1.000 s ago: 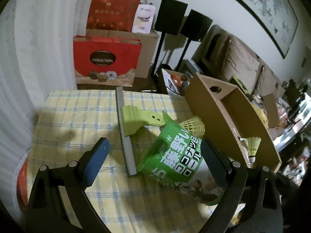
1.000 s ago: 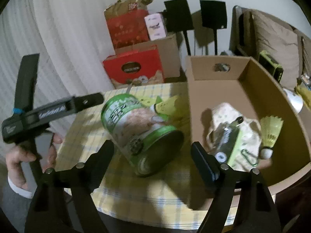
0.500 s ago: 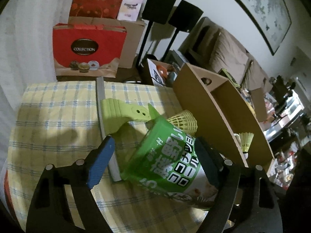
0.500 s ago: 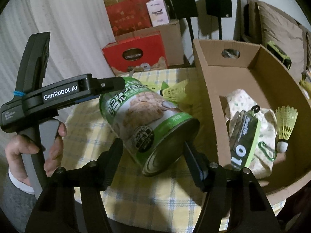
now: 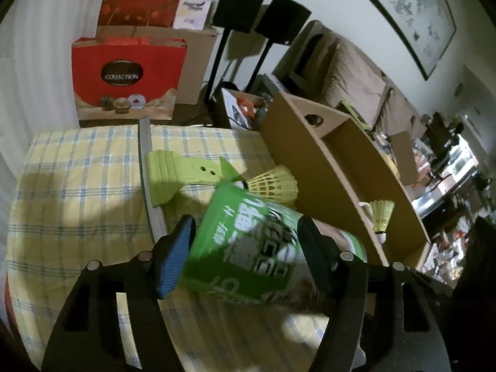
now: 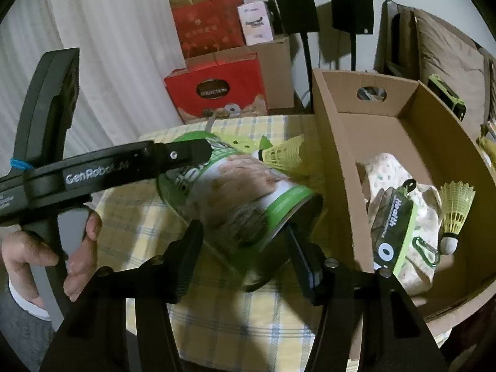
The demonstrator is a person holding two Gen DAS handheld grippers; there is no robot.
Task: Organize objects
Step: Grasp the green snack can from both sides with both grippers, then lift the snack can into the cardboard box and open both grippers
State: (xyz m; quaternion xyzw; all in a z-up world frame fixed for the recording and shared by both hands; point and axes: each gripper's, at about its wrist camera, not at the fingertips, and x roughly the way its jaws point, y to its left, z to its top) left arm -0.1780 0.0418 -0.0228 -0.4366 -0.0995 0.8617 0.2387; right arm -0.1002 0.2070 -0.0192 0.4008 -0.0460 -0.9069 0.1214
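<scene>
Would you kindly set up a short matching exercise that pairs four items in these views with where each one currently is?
Things:
1. green can
2. shuttlecock with white cork
3. green squeegee
4. red COLLECTION bag

Places:
A. inside the cardboard box
B. behind the table, on the floor
C. flat on the checked tablecloth
D. between the fingers of both tongs, left and right

Pairs: 1-D, 2-A, 3-C, 4-B
</scene>
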